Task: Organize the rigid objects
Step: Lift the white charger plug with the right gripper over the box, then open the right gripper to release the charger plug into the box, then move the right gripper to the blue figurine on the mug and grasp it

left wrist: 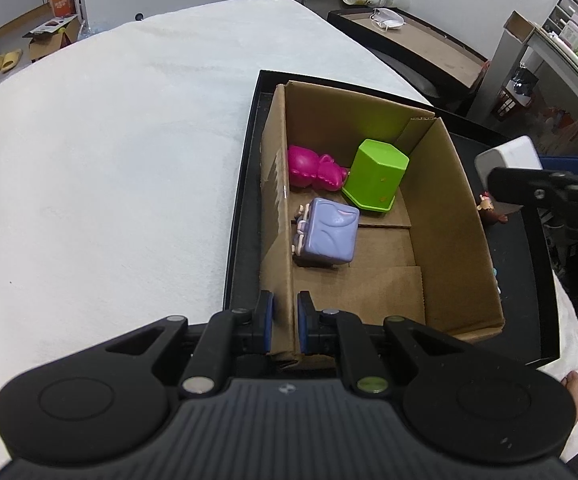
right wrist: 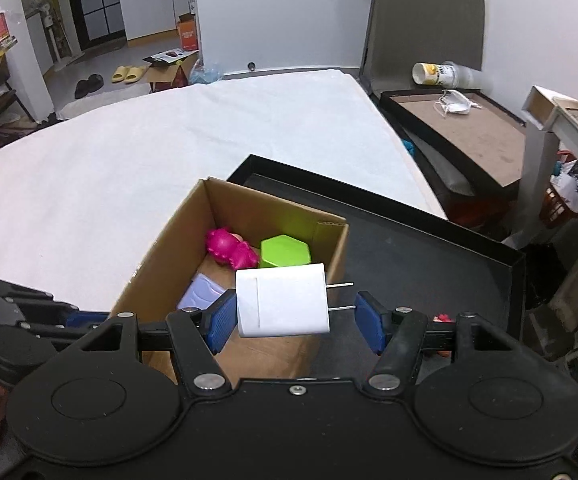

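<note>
White charger (right wrist: pixel 282 306) being carried over cardboard box (left wrist: pixel 445 208) in black tray (left wrist: pixel 237 216). Left hand-held gripper (left wrist: pixel 285 326) pinching box's left wall, steadying. Right hand-held gripper (right wrist: pixel 295 320) clamping charger. Next, likely: lowering inside, then releasing beside purple cube (left wrist: pixel 329 230).

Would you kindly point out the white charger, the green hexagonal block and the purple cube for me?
white charger (right wrist: pixel 283 306): right wrist view, middle of its flat white face.
green hexagonal block (left wrist: pixel 377 174): left wrist view, its front side wall.
purple cube (left wrist: pixel 331 230): left wrist view, centre of its top face.
</note>
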`<state>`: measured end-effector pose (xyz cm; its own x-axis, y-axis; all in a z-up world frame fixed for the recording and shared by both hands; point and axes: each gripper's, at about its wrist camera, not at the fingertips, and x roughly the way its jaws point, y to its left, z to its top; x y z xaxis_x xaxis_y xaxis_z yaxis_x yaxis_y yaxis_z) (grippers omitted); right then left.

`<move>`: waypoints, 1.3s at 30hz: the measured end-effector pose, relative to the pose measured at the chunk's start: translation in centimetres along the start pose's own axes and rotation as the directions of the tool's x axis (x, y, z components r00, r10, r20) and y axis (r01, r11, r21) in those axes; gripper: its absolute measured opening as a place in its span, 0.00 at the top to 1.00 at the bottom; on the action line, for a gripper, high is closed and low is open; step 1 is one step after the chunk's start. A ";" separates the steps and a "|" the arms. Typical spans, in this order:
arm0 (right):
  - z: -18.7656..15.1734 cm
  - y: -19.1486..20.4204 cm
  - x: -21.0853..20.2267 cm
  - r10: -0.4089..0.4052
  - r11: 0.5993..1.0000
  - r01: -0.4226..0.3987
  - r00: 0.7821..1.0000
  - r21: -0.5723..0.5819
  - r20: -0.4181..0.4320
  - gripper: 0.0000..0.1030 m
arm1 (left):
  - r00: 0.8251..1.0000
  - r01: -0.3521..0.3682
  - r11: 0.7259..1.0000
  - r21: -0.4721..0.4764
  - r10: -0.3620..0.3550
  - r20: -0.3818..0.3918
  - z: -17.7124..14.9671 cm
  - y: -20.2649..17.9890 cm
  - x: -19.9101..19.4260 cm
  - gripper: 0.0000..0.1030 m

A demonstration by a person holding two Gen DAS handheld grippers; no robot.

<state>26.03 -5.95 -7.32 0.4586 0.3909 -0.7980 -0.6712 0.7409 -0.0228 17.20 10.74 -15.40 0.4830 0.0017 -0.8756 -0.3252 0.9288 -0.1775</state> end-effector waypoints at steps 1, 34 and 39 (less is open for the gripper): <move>0.1 0.1 0.2 0.004 1.000 -0.004 1.000 0.002 -0.005 0.40 | 1.000 0.002 1.000 0.000 -0.002 0.001 0.0 0.1 0.0 0.89; -1.7 -4.1 0.2 -0.029 0.989 0.034 0.999 0.143 -0.041 0.24 | 0.999 -0.044 0.999 -0.005 0.044 0.002 0.0 -0.7 0.1 0.89; -2.3 -5.9 0.2 -0.011 0.980 0.017 0.999 0.197 -0.032 0.24 | 0.998 -0.064 0.998 -0.002 0.064 -0.002 0.0 -1.0 0.2 0.89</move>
<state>28.77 -11.50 -8.76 0.4468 0.3651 -0.8168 -0.5355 0.8405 0.0827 17.64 9.85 -15.43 0.4594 0.0598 -0.8862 -0.3566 0.9262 -0.1223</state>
